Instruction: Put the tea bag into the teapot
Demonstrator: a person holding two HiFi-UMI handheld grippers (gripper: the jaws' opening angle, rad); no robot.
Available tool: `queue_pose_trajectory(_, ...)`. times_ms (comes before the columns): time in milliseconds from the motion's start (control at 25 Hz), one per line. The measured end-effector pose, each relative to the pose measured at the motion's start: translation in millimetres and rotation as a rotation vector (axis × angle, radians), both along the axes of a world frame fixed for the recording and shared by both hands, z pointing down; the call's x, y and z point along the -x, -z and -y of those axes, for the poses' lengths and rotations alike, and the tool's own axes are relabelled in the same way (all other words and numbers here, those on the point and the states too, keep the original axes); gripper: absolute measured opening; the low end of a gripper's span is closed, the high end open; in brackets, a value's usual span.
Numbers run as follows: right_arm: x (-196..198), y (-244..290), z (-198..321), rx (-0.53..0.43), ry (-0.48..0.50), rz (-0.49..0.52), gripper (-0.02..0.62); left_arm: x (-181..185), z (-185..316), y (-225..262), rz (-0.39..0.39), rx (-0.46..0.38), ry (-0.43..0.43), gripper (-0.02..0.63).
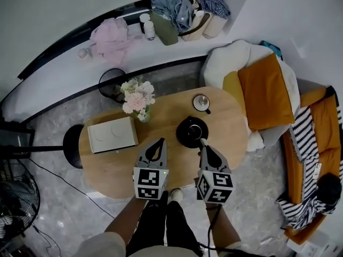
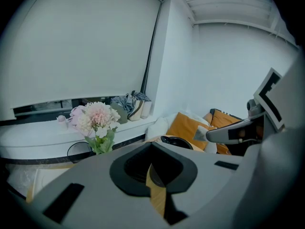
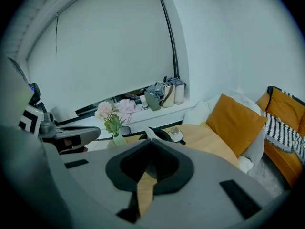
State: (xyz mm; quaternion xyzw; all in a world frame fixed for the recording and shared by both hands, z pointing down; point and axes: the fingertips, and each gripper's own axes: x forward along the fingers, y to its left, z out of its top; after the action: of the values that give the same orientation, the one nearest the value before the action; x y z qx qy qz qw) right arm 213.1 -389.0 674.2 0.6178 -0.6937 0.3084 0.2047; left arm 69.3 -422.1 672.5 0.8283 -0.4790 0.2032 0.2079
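A black teapot (image 1: pixel 191 131) stands right of centre on the round wooden table (image 1: pixel 225 123). Both grippers hover over the table's near edge. My right gripper (image 1: pixel 203 143) is shut on a small white tea bag (image 1: pixel 203 141), which sticks out past its tips right at the teapot's near right rim. The right gripper view has the tea bag (image 3: pixel 150 133) in front of the dark pot (image 3: pixel 164 136). My left gripper (image 1: pixel 161 141) is shut with nothing in it, a short way left of the pot. From the left gripper view, the teapot (image 2: pixel 177 141) sits just beyond the closed jaws.
A white cup on a saucer (image 1: pixel 201 103) stands behind the teapot. A vase of pink flowers (image 1: pixel 138 98) and a flat white box (image 1: pixel 112 134) take up the table's left half. A white and orange cushioned seat (image 1: pixel 265 90) is at the right.
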Motion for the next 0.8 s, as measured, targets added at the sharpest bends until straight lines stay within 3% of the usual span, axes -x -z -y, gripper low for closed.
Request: queue_pose_trajectory(800, 18.9, -5.9, 40.4, -0.012, 0.014, 0.061, 0.035, 13.6, 35.2, -7.7, -0.001, 0.003, 0.022, 0.005)
